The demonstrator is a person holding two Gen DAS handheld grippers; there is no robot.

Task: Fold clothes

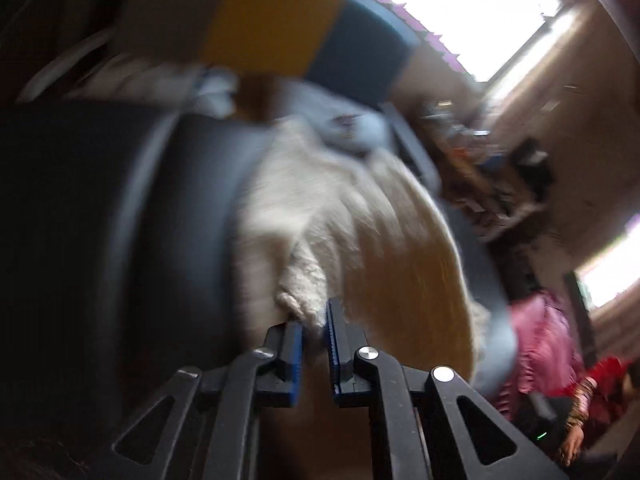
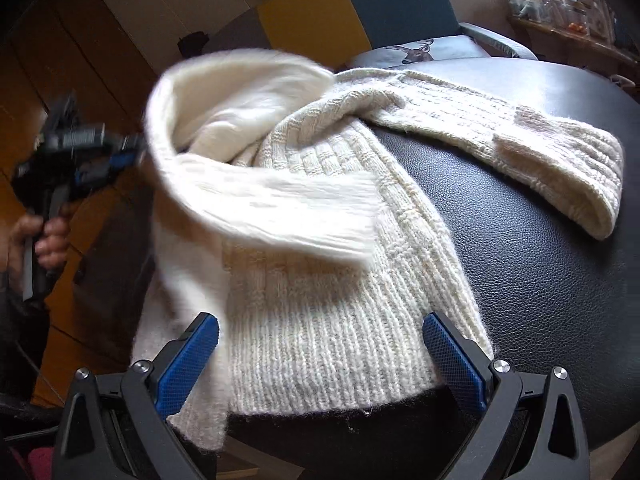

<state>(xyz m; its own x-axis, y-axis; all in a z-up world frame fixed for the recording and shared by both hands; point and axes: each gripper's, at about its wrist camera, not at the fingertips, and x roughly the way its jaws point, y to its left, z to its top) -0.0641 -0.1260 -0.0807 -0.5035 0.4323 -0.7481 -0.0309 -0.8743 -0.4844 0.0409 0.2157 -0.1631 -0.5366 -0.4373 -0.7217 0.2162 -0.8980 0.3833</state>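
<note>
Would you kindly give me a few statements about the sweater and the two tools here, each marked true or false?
1. The left tool is shut on the sweater. True.
2. The right tool grips the hem. False: it is open, with the hem lying between its fingers.
3. The sweater lies on a black surface. True.
4. The sweater is red. False: it is cream.
5. One sleeve lies flat. True.
</note>
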